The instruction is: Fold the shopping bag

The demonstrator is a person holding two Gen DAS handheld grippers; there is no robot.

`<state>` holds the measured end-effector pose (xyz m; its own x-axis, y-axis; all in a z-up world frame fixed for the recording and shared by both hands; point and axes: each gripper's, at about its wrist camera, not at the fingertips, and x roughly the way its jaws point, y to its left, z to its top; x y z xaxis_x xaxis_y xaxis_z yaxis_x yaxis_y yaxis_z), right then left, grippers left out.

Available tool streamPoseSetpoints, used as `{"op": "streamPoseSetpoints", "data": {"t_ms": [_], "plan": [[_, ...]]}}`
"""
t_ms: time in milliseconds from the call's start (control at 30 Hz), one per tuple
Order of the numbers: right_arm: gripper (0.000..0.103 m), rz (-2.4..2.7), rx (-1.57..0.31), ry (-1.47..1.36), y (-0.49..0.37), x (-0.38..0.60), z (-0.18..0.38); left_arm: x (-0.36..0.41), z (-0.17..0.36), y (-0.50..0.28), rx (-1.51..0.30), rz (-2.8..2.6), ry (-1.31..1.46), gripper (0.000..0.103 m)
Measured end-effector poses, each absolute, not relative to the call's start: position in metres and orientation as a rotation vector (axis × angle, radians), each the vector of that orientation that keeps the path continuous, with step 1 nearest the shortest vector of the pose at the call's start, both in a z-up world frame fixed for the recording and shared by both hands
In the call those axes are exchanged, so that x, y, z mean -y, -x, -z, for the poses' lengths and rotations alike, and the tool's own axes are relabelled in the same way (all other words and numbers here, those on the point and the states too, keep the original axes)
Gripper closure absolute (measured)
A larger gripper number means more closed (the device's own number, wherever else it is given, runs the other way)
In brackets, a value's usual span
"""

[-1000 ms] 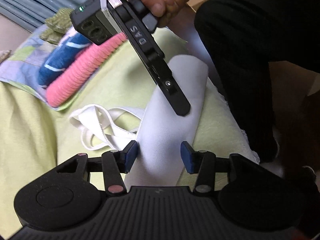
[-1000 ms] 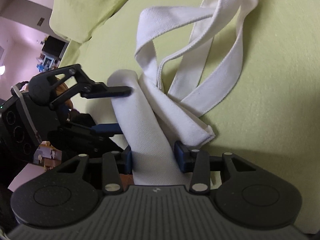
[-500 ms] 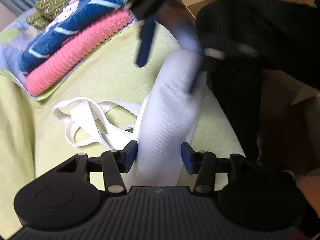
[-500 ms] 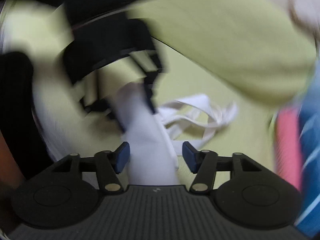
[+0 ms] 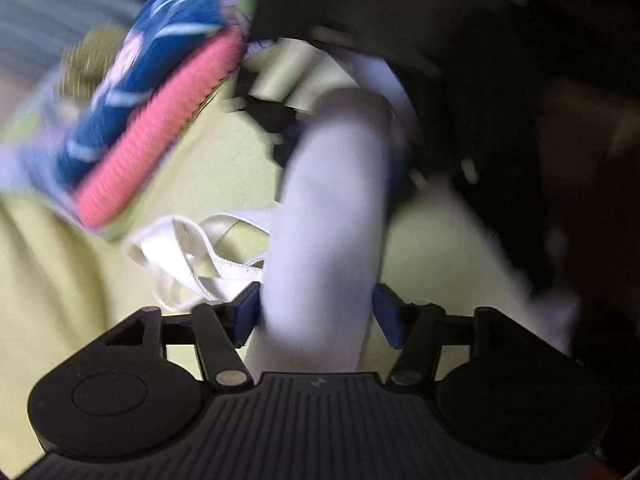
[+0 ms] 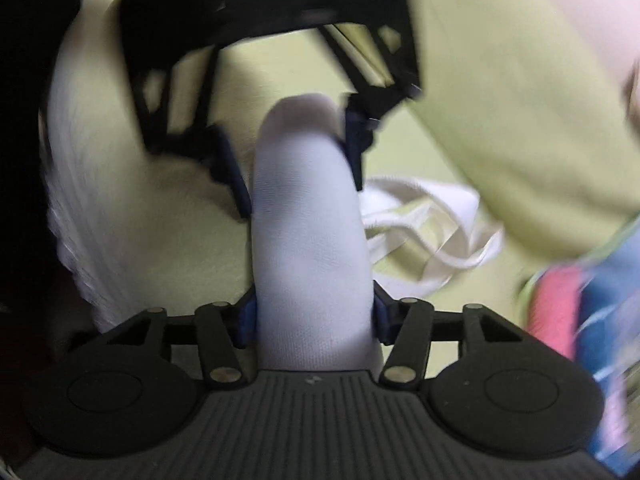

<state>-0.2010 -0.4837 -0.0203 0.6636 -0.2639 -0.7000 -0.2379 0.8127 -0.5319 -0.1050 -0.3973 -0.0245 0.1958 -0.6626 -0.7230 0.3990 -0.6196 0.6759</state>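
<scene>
The white shopping bag (image 5: 324, 220), folded into a long strip, arches up off the light green cover (image 5: 100, 280) between my two grippers. My left gripper (image 5: 318, 314) is shut on the near end, its blue pads pressing both sides. My right gripper (image 5: 346, 152) clasps the far end; it is blurred. In the right wrist view the same bag (image 6: 308, 240) runs from my right gripper (image 6: 314, 314), shut on it, to my left gripper (image 6: 292, 160) beyond. The bag's handles (image 5: 188, 252) (image 6: 432, 236) trail loose on the cover beside the strip.
A stack of folded pink and blue textiles (image 5: 160, 128) (image 6: 556, 312) lies on the cover beyond the handles. A person in dark clothing (image 5: 520, 80) fills the side opposite. A white fringed cloth (image 6: 80, 160) hangs along that edge.
Both grippers have swung to face each other and moved closer together. The strip, which lay flat before, now bows upward between them. The views have blurred with the motion.
</scene>
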Motion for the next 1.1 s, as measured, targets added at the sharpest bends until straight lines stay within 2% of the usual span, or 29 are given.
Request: {"op": "streamPoseSetpoints", "data": {"t_ms": [33, 100, 167, 300, 533, 800, 967, 1100], "plan": [[0.053, 0.001, -0.88, 0.59, 0.196, 0.49, 0.017, 0.398, 0.027, 0.107, 0.264, 1.549, -1.635, 0.041], [0.055, -0.02, -0.904, 0.476, 0.19, 0.502, 0.007, 0.406, 0.017, 0.104, 0.159, 1.578, -1.592, 0.043], [0.06, -0.058, -0.934, 0.317, 0.185, 0.514, -0.007, 0.407, 0.005, 0.101, 0.076, 1.62, -1.58, 0.047], [0.062, -0.158, -0.995, 0.078, 0.178, 0.534, -0.012, 0.397, -0.008, 0.103, -0.018, 1.709, -1.622, 0.047], [0.065, -0.232, -1.02, -0.194, 0.159, 0.59, -0.01, 0.375, -0.001, 0.106, 0.133, 1.665, -1.571, 0.041], [0.066, -0.345, -1.073, -0.54, 0.128, 0.662, 0.004, 0.351, 0.007, 0.11, 0.299, 1.608, -1.506, 0.043], [0.066, -0.393, -1.097, -0.646, 0.138, 0.675, 0.005, 0.364, 0.014, 0.108, 0.301, 1.603, -1.526, 0.037], [0.067, -0.397, -1.092, -0.732, 0.143, 0.67, 0.028, 0.377, 0.021, 0.106, 0.292, 1.604, -1.549, 0.037]]}}
